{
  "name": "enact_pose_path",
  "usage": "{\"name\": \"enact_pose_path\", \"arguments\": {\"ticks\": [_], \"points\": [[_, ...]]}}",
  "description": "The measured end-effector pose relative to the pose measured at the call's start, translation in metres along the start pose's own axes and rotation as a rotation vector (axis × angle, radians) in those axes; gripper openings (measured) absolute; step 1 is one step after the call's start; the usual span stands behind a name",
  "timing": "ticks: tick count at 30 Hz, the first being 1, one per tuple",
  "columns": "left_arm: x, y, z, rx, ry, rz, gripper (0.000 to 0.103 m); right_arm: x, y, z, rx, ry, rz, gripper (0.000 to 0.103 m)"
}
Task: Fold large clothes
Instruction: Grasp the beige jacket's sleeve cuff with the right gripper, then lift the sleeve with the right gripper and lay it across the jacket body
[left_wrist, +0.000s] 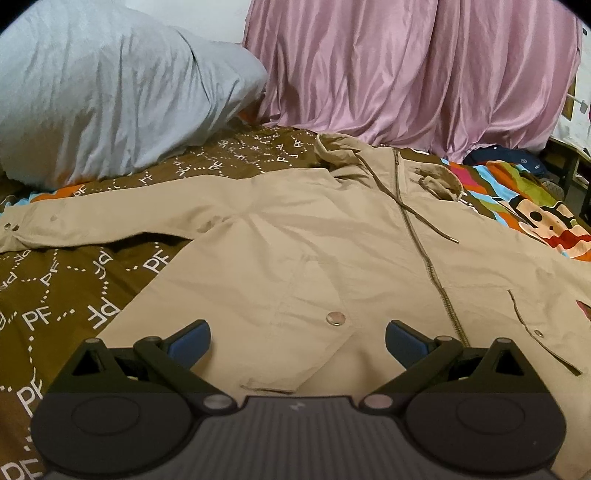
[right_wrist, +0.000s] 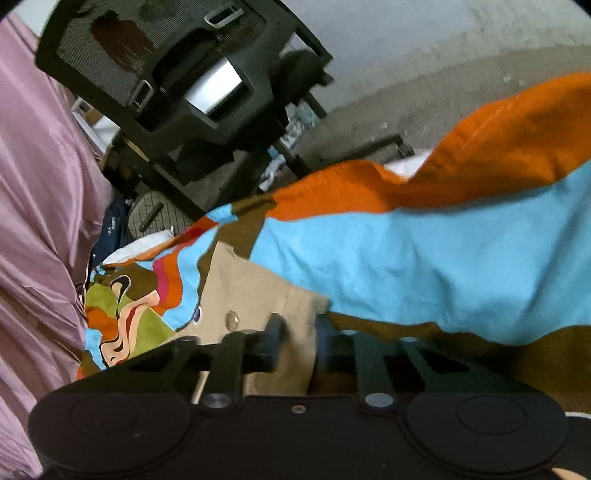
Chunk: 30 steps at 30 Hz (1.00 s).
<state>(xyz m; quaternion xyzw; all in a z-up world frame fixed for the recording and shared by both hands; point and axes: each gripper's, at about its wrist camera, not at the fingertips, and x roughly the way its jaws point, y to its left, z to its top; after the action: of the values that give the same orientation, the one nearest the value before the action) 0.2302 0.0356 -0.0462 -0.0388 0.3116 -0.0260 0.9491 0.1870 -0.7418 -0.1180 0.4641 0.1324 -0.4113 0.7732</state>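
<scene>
A beige zip-up jacket (left_wrist: 332, 240) lies spread front-up on the bed, hood toward the far side, one sleeve (left_wrist: 110, 218) stretched out to the left. My left gripper (left_wrist: 297, 343) hovers over the jacket's lower front near a snap button, open, with nothing between its blue pads (left_wrist: 192, 341). In the right wrist view the jacket's other sleeve end (right_wrist: 255, 295) lies on the colourful bedcover. My right gripper (right_wrist: 301, 332) is rolled to one side and its fingers are drawn close around the beige cuff, shut on it.
A brown patterned bedcover (left_wrist: 74, 295) with a cartoon print (left_wrist: 535, 218) lies under the jacket. A grey pillow (left_wrist: 110, 92) and pink draped cloth (left_wrist: 424, 74) stand at the far side. A raised blue and orange fold (right_wrist: 443, 240) and a black office chair (right_wrist: 184, 81) sit beyond the right gripper.
</scene>
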Motion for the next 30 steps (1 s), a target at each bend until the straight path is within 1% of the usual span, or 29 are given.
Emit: {"name": "enact_pose_path", "arguments": {"ticks": [2,4,6,8,12,14,15,18,21,22,24,26,28,30], "points": [[-0.003,-0.001,0.002,0.008,-0.011,0.001,0.103,-0.013,0.005,0.001,-0.031,-0.035,0.032,0.012],[-0.007,-0.002,0.004,0.017,-0.024,0.001,0.103,-0.027,0.016,0.002,-0.087,-0.059,0.046,0.010],[-0.012,-0.003,0.008,0.014,-0.033,-0.006,0.103,-0.045,0.032,0.005,-0.152,-0.089,0.055,0.009],[-0.015,-0.004,0.011,-0.006,-0.023,-0.005,0.103,-0.066,0.056,0.007,-0.234,-0.116,0.076,0.008],[-0.018,0.000,0.014,-0.081,0.021,-0.065,0.103,-0.112,0.121,0.000,-0.399,-0.160,0.177,0.008],[-0.020,0.001,0.016,-0.088,0.031,-0.089,0.103,-0.137,0.161,-0.012,-0.487,-0.177,0.242,0.008],[-0.023,0.000,0.017,-0.080,0.022,-0.092,0.103,-0.149,0.179,-0.021,-0.527,-0.186,0.275,0.008],[-0.035,-0.001,0.022,-0.050,-0.043,-0.080,0.103,-0.190,0.240,-0.060,-0.655,-0.206,0.412,0.008],[-0.047,0.000,0.027,-0.037,-0.115,-0.077,0.103,-0.228,0.293,-0.113,-0.751,-0.165,0.584,0.008],[-0.050,0.001,0.028,-0.037,-0.138,-0.074,0.103,-0.242,0.311,-0.138,-0.788,-0.136,0.647,0.008],[-0.057,0.002,0.031,-0.042,-0.171,-0.071,0.103,-0.260,0.336,-0.178,-0.839,-0.077,0.745,0.007],[-0.060,0.004,0.036,-0.053,-0.188,-0.075,0.103,-0.277,0.359,-0.226,-0.894,-0.001,0.843,0.007],[-0.061,0.009,0.040,-0.069,-0.205,-0.082,0.103,-0.288,0.375,-0.275,-0.959,0.078,0.918,0.007],[-0.059,0.013,0.042,-0.086,-0.214,-0.076,0.103,-0.292,0.384,-0.316,-1.006,0.144,0.967,0.007]]}}
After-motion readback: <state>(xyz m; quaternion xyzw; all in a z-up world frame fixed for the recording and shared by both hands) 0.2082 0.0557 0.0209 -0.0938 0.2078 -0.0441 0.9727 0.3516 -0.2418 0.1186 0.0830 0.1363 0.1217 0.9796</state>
